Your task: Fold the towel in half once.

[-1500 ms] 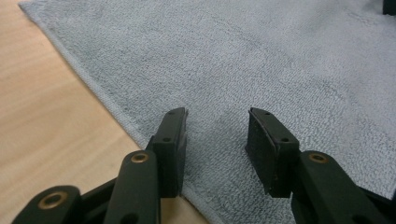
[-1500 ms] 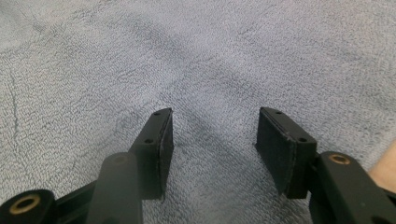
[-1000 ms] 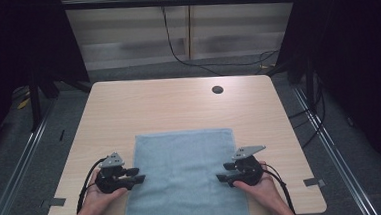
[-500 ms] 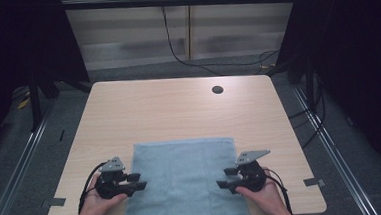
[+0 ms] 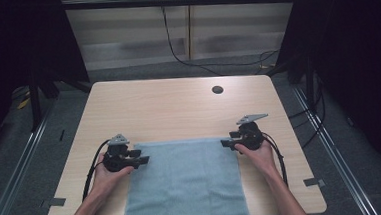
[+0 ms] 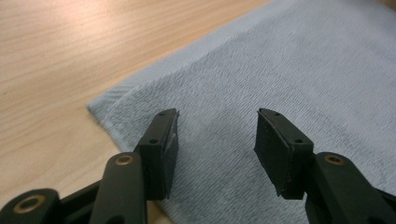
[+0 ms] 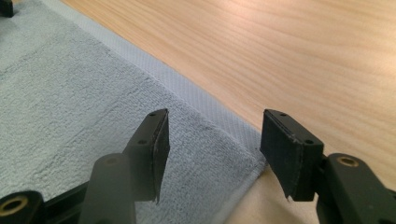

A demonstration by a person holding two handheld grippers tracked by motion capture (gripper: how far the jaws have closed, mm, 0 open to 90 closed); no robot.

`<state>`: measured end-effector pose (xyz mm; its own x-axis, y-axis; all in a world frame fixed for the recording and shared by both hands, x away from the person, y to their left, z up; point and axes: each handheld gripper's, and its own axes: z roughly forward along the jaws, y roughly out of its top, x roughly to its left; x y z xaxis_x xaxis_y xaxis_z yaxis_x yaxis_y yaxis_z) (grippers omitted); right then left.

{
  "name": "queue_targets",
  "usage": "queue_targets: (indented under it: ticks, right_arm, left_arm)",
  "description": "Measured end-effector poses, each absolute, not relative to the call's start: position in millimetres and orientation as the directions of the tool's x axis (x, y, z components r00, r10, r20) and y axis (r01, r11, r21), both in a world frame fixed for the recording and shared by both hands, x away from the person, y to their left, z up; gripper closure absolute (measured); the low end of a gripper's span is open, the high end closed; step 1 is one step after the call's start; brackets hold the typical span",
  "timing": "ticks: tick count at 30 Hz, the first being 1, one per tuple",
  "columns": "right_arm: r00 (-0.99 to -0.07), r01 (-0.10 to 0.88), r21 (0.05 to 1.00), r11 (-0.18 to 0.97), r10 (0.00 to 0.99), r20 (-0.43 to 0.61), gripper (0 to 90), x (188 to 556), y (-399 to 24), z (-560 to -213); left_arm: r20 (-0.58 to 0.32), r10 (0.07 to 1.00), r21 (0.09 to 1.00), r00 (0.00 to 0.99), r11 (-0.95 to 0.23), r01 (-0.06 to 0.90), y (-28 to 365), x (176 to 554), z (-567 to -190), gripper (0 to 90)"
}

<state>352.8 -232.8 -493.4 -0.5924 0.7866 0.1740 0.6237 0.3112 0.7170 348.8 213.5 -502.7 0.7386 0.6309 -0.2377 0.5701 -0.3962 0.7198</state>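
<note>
A light blue towel (image 5: 183, 183) lies flat on the near half of the wooden table (image 5: 168, 109), and its near end hangs over the front edge. My left gripper (image 5: 142, 158) hovers at the towel's far left corner, jaws pointing right. In the left gripper view the towel (image 6: 280, 70) lies under my left gripper (image 6: 218, 114); the jaws have just been opening and grip nothing. My right gripper (image 5: 226, 144) sits at the far right corner, jaws pointing left. In its own view my right gripper (image 7: 217, 114) straddles the towel's (image 7: 70, 102) hemmed corner, jaws opening, nothing pinched.
A round dark hole (image 5: 217, 90) sits in the table's far right part. Bits of grey tape (image 5: 56, 201) mark the near left and right corners. Cables (image 5: 174, 43) run across the floor behind the table. Bare wood stretches beyond the towel.
The towel's far edge first slid nearer to the person. Then both grippers moved away from the person to the towel's far corners, and their jaws spread off the cloth.
</note>
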Motion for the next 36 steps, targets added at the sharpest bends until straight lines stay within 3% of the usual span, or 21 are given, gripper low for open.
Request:
queue_targets:
  ticks: [6, 18, 21, 24, 26, 27, 33, 36]
  right_arm:
    - [-0.595, 0.609, 0.712, 0.348, 0.794, 0.121, 41.4, 353.3, -229.6, -499.4]
    - [-0.586, 0.613, 0.706, 0.354, 0.803, 0.106, 39.6, 353.9, -235.0, -505.5]
    - [-0.595, 0.599, 0.703, 0.384, 0.801, 0.070, 46.1, 351.2, -228.4, -505.2]
    - [-0.617, 0.580, 0.711, 0.397, 0.784, 0.066, 65.2, 347.4, -221.2, -504.9]
    - [-0.626, 0.573, 0.715, 0.400, 0.777, 0.067, 68.1, 347.2, -220.5, -505.1]
    - [-0.625, 0.584, 0.714, 0.386, 0.775, 0.092, 76.6, 346.3, -221.0, -505.1]
    - [-0.628, 0.596, 0.712, 0.373, 0.769, 0.123, 82.7, 347.1, -221.3, -505.3]
    - [-0.627, 0.597, 0.713, 0.367, 0.768, 0.131, 82.7, 347.4, -222.0, -505.7]
  left_arm:
    - [-0.193, 0.625, 0.744, 0.756, -0.409, 0.528, 213.8, 344.6, -505.9, 45.8]
    - [-0.192, 0.630, 0.753, 0.752, -0.397, 0.525, 213.7, 342.0, -507.5, 45.2]
    - [-0.187, 0.629, 0.754, 0.755, -0.401, 0.520, 213.6, 342.0, -507.5, 45.3]
    - [-0.184, 0.633, 0.744, 0.752, -0.410, 0.527, 211.7, 341.8, -506.0, 42.8]
    - [-0.196, 0.636, 0.734, 0.746, -0.410, 0.542, 210.7, 341.7, -504.6, 41.3]
    - [-0.208, 0.633, 0.724, 0.745, -0.413, 0.553, 210.7, 343.4, -502.9, 39.4]
    - [-0.219, 0.648, 0.732, 0.729, -0.385, 0.562, 221.3, 356.4, -492.7, 39.6]
    - [-0.220, 0.685, 0.773, 0.695, -0.312, 0.552, 234.3, 369.2, -480.1, 40.4]
